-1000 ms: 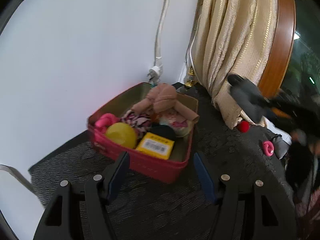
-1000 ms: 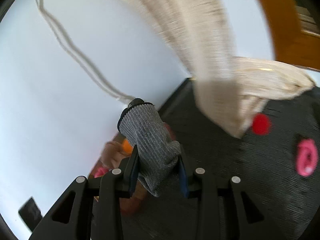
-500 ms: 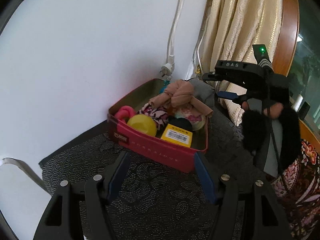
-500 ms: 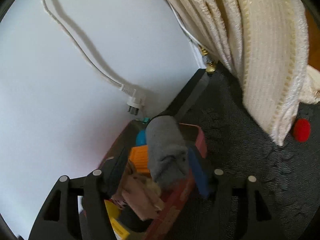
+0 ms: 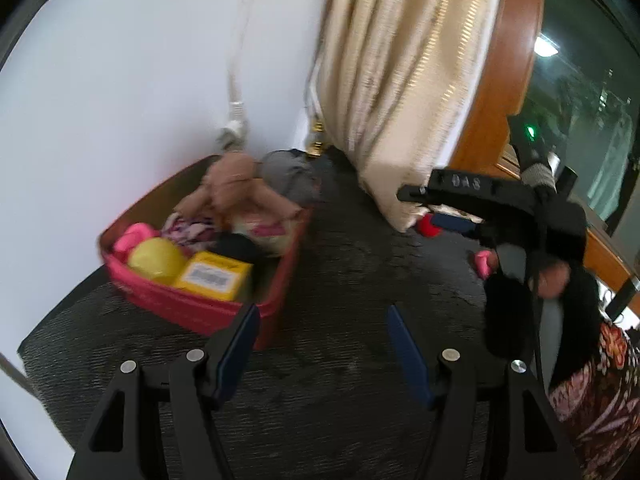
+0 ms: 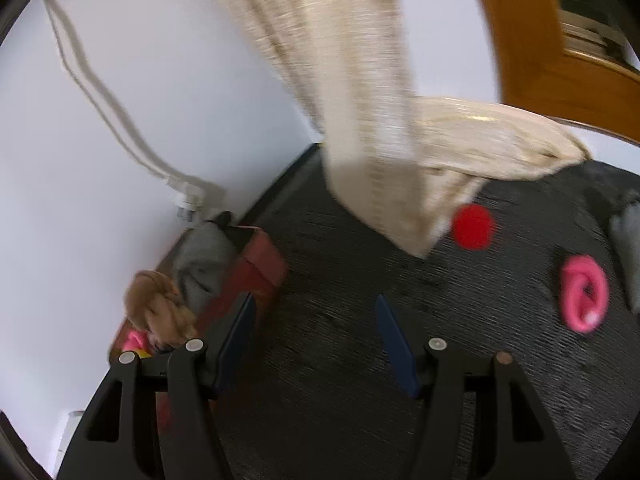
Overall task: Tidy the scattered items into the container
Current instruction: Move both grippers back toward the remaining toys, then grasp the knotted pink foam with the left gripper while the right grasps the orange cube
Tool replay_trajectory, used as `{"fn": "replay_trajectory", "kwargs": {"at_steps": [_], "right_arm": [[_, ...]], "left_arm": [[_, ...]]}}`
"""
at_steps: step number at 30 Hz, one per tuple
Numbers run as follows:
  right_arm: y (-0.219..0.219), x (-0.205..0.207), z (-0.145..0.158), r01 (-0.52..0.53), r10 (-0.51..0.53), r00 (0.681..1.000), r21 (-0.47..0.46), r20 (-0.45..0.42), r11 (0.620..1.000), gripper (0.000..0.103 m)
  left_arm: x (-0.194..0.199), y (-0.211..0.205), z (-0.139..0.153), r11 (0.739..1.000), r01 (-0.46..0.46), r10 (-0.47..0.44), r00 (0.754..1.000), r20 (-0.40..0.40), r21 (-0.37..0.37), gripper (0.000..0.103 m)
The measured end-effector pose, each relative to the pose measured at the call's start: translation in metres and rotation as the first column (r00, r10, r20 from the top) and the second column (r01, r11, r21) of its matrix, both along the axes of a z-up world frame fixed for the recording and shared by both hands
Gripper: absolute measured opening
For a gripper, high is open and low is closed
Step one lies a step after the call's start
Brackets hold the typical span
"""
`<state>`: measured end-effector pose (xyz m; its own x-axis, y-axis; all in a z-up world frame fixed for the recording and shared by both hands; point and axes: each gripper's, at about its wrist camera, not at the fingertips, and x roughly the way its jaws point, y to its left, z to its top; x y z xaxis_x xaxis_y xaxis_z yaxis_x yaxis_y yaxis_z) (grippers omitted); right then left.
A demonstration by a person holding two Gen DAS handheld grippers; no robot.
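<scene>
left gripper (image 5: 322, 344): fingers spread wide, nothing between them, just dark carpet (image 5: 340, 280) in the gap

right gripper (image 6: 314, 334): also wide apart and holding nothing, carpet between the blue pads (image 6: 394, 340)

red container (image 5: 192, 308): on the carpet against the white wall, off the left finger's tip in both wrist views, its near corner right at that fingertip in the left view

what's in it: grey sock (image 6: 202, 260) draped over the far end, tan stuffed toy (image 5: 236, 188) piled on top, yellow ball (image 5: 156, 258), yellow box with a barcode (image 5: 214, 276), something pink (image 5: 134, 236) in the corner, some patterned fabric too but it's pretty blurry

still out on the floor: red pom-pom ball (image 6: 472, 226) beyond the right finger, just beside the curtain hem (image 6: 400, 216); pink ring toy (image 6: 584, 298) further out to the right of it; a grey thing (image 6: 628, 240) at the right edge, can't tell what it is

other stuff: white plug and cable (image 6: 188, 196) on the wall just behind the container
</scene>
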<state>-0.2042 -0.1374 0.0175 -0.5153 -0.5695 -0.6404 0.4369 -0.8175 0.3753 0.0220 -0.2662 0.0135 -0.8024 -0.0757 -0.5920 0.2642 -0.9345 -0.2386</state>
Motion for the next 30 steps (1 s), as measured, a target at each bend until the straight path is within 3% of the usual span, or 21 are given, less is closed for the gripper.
{"fn": "replay_trajectory", "kwargs": {"at_steps": [9, 12, 19, 26, 30], "right_arm": [[0.115, 0.002, -0.016, 0.170, -0.166, 0.985, 0.088, -0.045, 0.982, 0.066], [0.170, 0.006, -0.018, 0.247, -0.243, 0.969, 0.104, -0.046, 0.963, 0.066], [0.281, 0.034, -0.017, 0.401, -0.396, 0.915, 0.080, -0.073, 0.912, 0.065], [0.318, 0.051, -0.005, 0.533, -0.512, 0.834, 0.056, -0.206, 0.844, 0.066], [0.320, 0.049, -0.004, 0.554, -0.522, 0.816, 0.077, -0.251, 0.829, 0.066]], "left_arm": [[-0.044, 0.067, 0.000, 0.989, 0.149, -0.149, 0.988, 0.027, -0.012, 0.068], [-0.063, 0.090, 0.000, 0.983, 0.184, -0.183, 0.983, 0.030, -0.018, 0.081], [-0.128, 0.150, 0.000, 0.961, 0.275, -0.273, 0.960, 0.061, -0.033, 0.081], [-0.208, 0.195, -0.016, 0.944, 0.328, -0.321, 0.937, 0.140, -0.028, 0.081], [-0.239, 0.209, -0.027, 0.943, 0.332, -0.320, 0.930, 0.178, -0.038, 0.081]]}}
